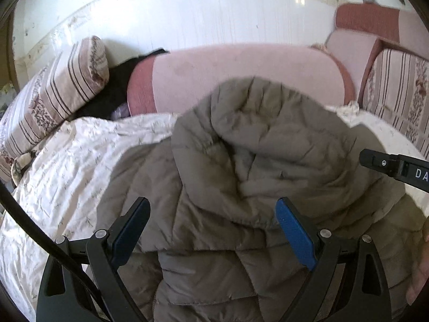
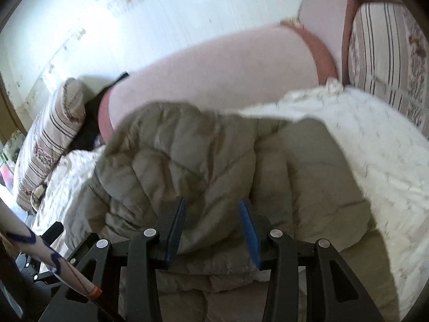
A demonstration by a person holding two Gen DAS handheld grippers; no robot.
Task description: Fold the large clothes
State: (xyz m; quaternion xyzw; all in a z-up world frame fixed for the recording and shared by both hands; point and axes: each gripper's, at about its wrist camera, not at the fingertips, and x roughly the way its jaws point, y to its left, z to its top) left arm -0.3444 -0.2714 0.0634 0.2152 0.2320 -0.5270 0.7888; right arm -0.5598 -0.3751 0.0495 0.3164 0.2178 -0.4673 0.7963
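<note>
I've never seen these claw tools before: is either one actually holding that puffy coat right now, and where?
Neither, it seems. The left gripper gapes wide above the olive puffer jacket. The right gripper is open too, jacket bulging between its fingers, unpinched.

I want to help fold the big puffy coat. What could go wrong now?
1. The puffy jacket is thick and bunched, so a fold may spring back open.
2. The left gripper is wide open over it, and the right gripper looks open too, so part of it might slip away.
3. The white bedspread beneath is wrinkled and could get pinched along with it.
</note>
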